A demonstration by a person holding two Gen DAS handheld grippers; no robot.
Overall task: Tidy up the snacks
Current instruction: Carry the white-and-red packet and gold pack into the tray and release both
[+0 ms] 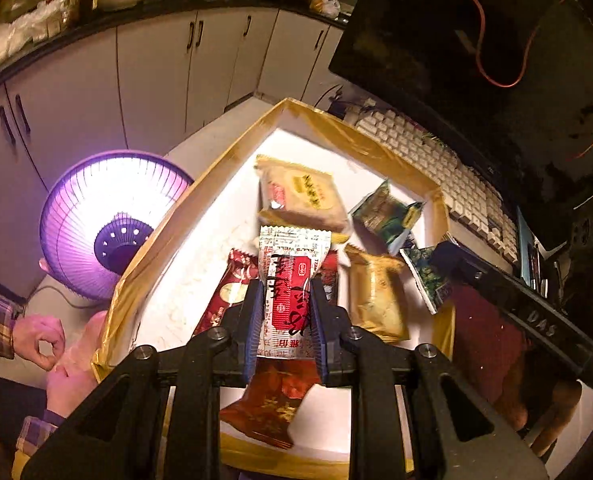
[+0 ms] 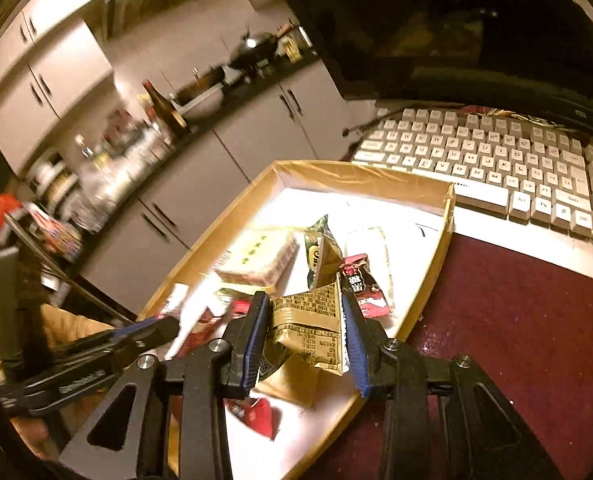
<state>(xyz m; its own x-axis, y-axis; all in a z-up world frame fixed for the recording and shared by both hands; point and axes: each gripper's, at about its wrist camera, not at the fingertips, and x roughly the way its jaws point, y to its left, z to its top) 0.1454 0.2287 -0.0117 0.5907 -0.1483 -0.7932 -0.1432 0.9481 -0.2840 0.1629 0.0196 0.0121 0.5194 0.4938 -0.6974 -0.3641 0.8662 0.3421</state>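
Around: keyboard sat just behind box; glowing heater was left of it.
L gripper: clamped on white-red snack, long way pointing away, above box.
R gripper: clamped on gold snack, above box too.
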